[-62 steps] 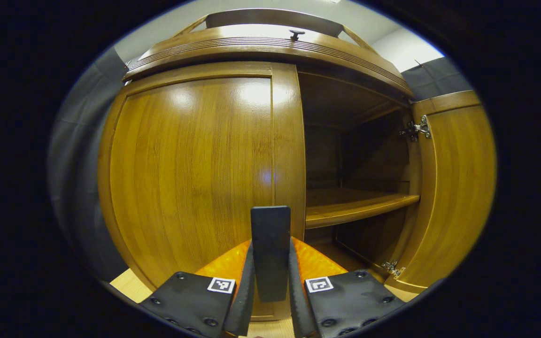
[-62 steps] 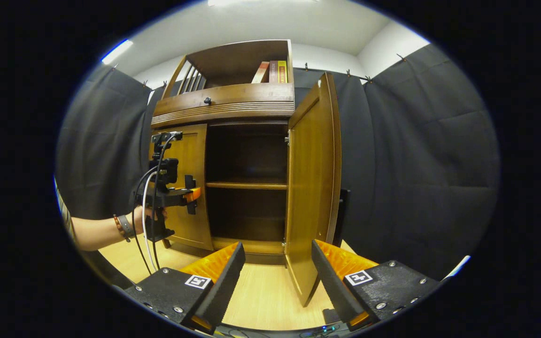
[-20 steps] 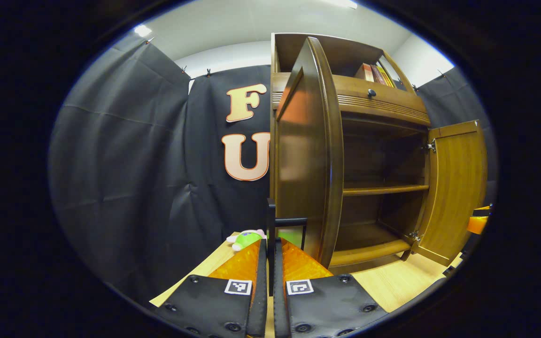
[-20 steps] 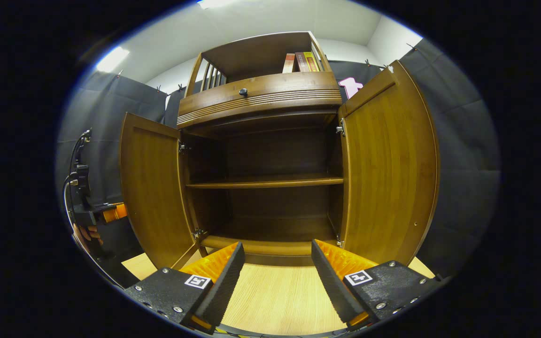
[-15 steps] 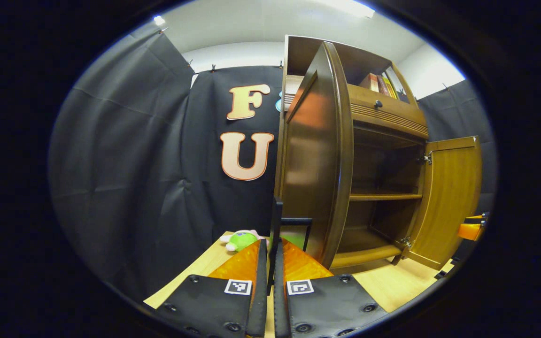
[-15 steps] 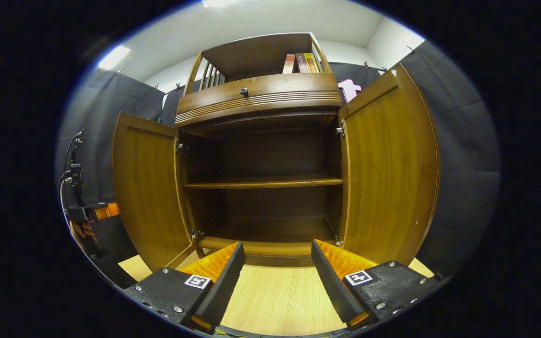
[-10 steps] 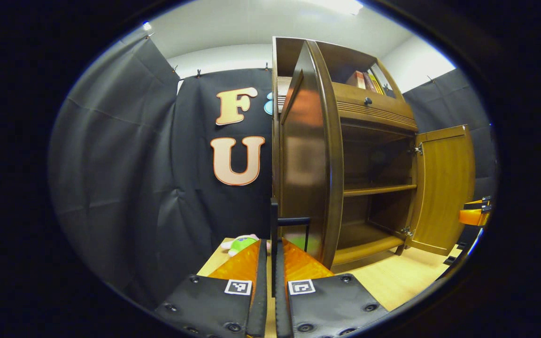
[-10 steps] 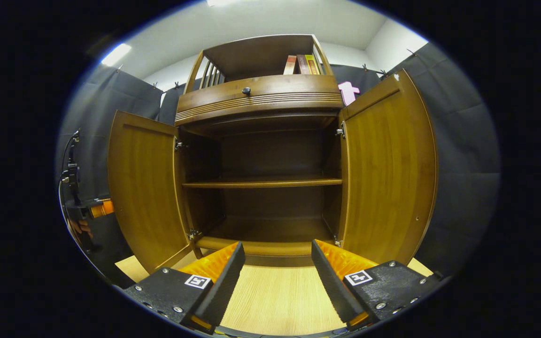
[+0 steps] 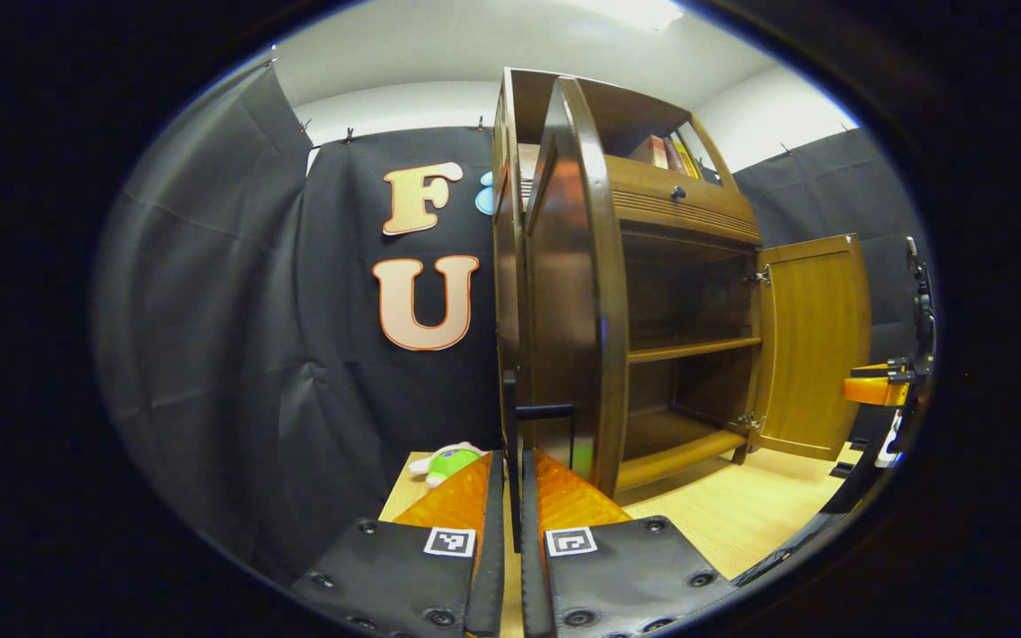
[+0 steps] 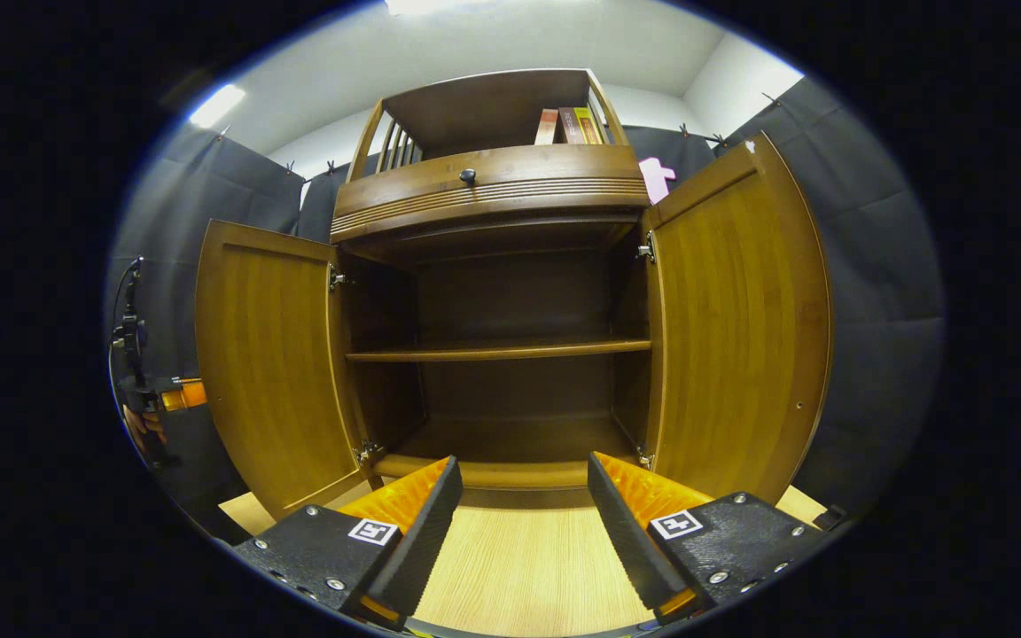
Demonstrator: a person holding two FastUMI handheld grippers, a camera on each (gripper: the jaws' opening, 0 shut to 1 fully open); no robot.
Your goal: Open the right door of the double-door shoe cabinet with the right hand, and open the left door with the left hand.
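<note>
Both cabinet doors stand open; your left claw (image 9: 512, 496) looks clamped on the left door's handle (image 9: 510, 416), right claw (image 10: 524, 496) spread apart.

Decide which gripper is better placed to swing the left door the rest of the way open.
Left. The left gripper is shut on the left door's handle; the right gripper is open, facing the cabinet's middle.

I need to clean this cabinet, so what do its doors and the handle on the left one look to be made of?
Left door and right door: seemingly wood or veneer, showing grain and a glossy varnish glare. Handle: a thin dark bar, probably metal, though that is uncertain.
</note>
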